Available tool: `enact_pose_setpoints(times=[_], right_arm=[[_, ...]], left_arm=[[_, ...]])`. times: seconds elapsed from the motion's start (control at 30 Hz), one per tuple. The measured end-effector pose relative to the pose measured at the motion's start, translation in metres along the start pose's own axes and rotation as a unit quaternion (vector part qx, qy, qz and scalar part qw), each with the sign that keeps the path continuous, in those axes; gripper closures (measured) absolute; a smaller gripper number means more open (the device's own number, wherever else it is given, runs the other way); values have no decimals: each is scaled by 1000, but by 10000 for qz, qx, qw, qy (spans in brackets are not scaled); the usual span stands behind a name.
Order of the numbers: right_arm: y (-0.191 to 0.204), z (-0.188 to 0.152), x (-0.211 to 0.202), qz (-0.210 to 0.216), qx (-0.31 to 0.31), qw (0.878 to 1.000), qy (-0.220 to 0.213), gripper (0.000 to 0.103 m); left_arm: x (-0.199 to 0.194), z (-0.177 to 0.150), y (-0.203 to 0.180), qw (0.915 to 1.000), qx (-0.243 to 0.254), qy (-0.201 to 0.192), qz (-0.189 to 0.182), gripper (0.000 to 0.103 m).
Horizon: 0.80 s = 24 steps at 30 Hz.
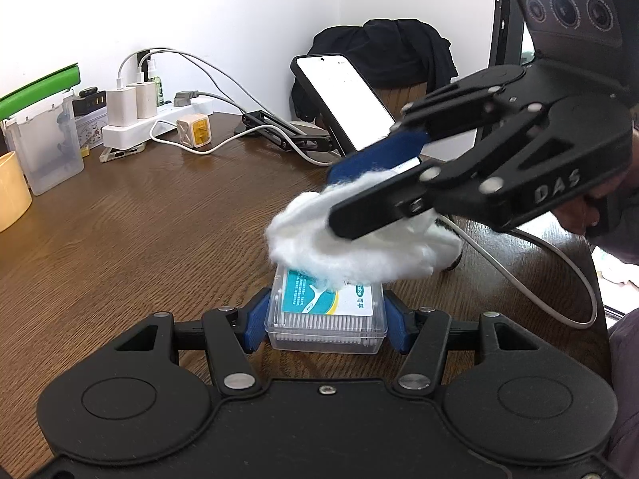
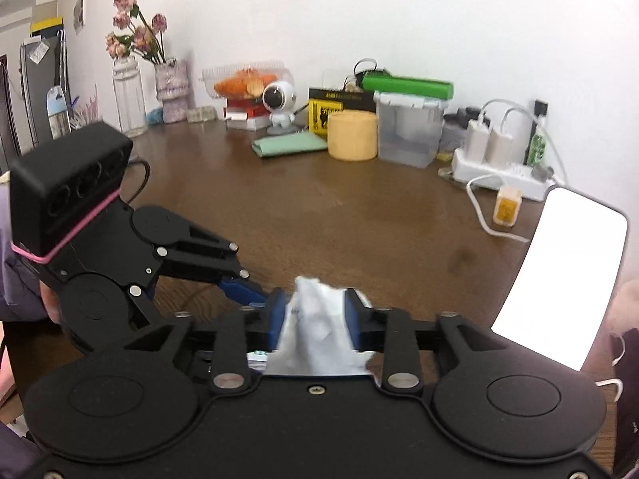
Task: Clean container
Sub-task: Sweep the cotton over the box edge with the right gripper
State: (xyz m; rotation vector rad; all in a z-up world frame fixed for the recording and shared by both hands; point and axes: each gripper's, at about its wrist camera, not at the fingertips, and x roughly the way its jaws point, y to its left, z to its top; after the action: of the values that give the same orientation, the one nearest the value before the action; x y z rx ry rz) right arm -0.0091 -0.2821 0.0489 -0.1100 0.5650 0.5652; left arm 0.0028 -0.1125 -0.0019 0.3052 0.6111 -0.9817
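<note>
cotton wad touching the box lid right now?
Touching. In the left wrist view the cotton wad, between the right gripper's fingers, rests on the clear box's lid with no gap.

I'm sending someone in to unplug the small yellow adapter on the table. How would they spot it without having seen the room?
On the brown wooden table, look toward the back wall for the white power strip with two white chargers standing in it. Just in front of the strip sits the yellow adapter, a small cube with a white cable beside it. It is the only yellow thing near the strip, far smaller than the yellow cylinder.
</note>
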Motion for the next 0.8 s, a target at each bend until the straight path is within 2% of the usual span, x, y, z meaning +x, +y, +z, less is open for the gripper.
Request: enact_pose_setpoints(times=[0.1,0.17,0.2,0.4,0.53,0.7,0.8], right_arm=[[-6,-3,-3,-72,8,10000,64,60],[-7,-7,1,-21,79,9998,175,68],[-6,-9,4,23,95,9997,206,77],[5,-13,9,97,-5,9997,227,90],[14,-11,10,488,-13,9985,265,91],[24,-7,17,529,-201,9981,244,89],[27,-11,17,417,-263,9988,67,89]], left_arm=[[0,0,0,10000,-1,-1,-1,46],[-1,0,0,10000,-2,0,-2,46],[-1,-1,-1,10000,2,1,1,46],[-2,-1,-2,10000,2,1,5,46],[-2,-2,-3,10000,4,3,7,46],[-2,-2,-3,10000,4,4,7,46],[-2,-2,-3,10000,4,4,9,46]])
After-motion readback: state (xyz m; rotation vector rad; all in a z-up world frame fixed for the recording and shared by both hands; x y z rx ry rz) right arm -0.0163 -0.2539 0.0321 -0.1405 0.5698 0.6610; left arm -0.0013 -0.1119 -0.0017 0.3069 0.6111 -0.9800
